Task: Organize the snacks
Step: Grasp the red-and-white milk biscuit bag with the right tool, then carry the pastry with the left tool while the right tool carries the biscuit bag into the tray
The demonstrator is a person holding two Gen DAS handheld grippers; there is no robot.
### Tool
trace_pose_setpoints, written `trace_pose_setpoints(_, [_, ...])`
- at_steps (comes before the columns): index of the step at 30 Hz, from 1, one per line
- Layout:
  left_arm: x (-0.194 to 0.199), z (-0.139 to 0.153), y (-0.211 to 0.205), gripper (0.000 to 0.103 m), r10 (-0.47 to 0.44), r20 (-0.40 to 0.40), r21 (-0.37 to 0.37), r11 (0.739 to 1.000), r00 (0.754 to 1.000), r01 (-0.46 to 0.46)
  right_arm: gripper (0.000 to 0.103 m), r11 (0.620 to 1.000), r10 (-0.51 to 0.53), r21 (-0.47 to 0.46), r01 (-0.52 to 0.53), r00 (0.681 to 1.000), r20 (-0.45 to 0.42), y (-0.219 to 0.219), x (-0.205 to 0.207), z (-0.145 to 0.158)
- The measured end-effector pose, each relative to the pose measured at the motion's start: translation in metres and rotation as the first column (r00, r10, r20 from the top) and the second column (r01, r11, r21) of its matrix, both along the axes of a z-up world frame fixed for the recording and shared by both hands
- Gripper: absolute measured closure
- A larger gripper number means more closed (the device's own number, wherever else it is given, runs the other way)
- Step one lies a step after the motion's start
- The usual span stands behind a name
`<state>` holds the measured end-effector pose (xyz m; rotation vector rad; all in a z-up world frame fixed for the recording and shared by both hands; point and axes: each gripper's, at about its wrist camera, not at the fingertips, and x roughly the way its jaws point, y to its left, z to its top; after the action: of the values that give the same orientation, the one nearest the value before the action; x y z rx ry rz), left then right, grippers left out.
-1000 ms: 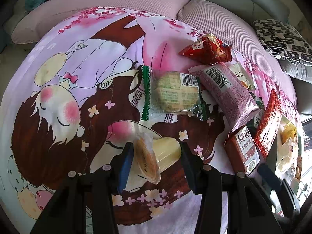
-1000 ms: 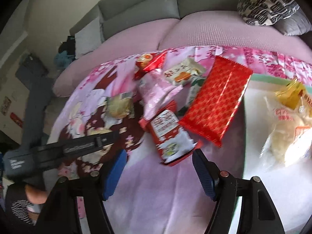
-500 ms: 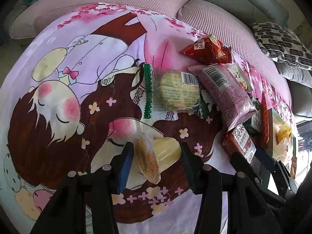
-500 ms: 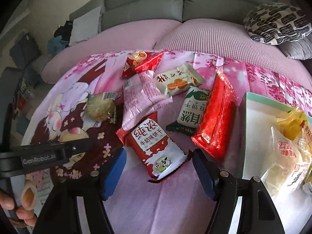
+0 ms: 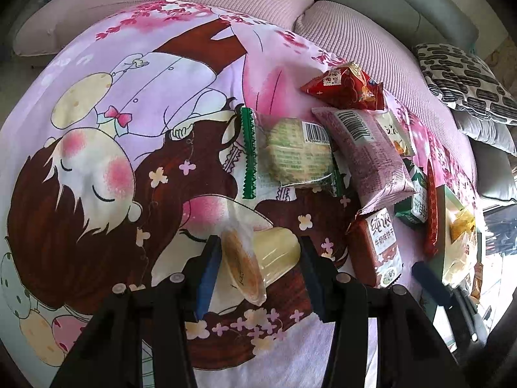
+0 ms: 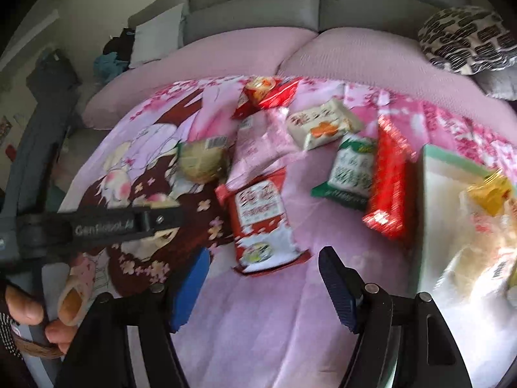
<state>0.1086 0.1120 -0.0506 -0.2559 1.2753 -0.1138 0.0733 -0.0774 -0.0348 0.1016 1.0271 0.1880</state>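
My left gripper (image 5: 258, 268) is shut on a yellow pudding cup (image 5: 265, 252) in a clear wrapper, held sideways over the cartoon blanket (image 5: 97, 161). The cup's lid lies against the left pad. My right gripper (image 6: 265, 287) is open with nothing between its fingers, just short of a red and white biscuit packet (image 6: 261, 223). Beyond it lie a round cake in a green-edged wrapper (image 6: 203, 160), a pink packet (image 6: 261, 142), a red pyramid-shaped packet (image 6: 265, 92), a white and orange packet (image 6: 323, 123), a green and white packet (image 6: 352, 174) and a long red packet (image 6: 387, 181).
A green-rimmed box (image 6: 426, 194) at the right holds yellow and pale snack bags. The left gripper's black body (image 6: 106, 226) and a person's hand (image 6: 22, 307) show in the right wrist view. A patterned cushion (image 5: 468, 80) and a grey sofa back (image 6: 258, 6) lie behind.
The right wrist view has rolled, and the long red packet now looks narrow beside the box. The left gripper has drifted slightly, still holding the cup.
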Motion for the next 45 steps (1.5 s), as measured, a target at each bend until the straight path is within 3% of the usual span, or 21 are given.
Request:
trace_pose_setpoints(8, [0.001,0.000,-0.002,0.053,0.000,-0.002,0.012,1.000,1.000,0.000,0.031,0.996,0.049,-0.078,-0.053,0.997,-0.055,0.020,0.028,-0.017])
trace_pose_setpoints(16, [0.005,-0.003,-0.014,0.053,-0.003,0.001,0.044,0.999,1.000,0.003,0.049,0.987,0.021,-0.161,-0.029,0.998,-0.055,0.026,0.033,-0.027])
trace_pose_setpoints(18, [0.006,-0.003,-0.017,0.053,-0.004,0.003,0.049,0.999,1.000,0.004,0.059,0.987,0.012,-0.159,-0.020,0.999,-0.047,0.026,0.032,-0.026])
trace_pose_setpoints(26, [0.011,-0.006,-0.034,0.054,-0.007,0.020,0.106,0.994,1.000,0.005,0.060,0.990,-0.047,-0.136,0.041,0.998,-0.045,0.015,0.015,-0.025])
trace_pose_setpoints(35, [0.014,-0.003,-0.038,0.054,0.048,0.033,0.032,0.998,0.998,-0.049,0.061,0.993,-0.103,-0.067,0.100,0.994,-0.043,0.002,-0.004,-0.014])
trace_pose_setpoints(45, [0.006,0.022,-0.066,0.054,-0.011,0.114,0.021,1.000,0.993,0.009,0.061,0.989,-0.148,-0.014,0.148,0.989,0.023,-0.015,-0.029,0.020])
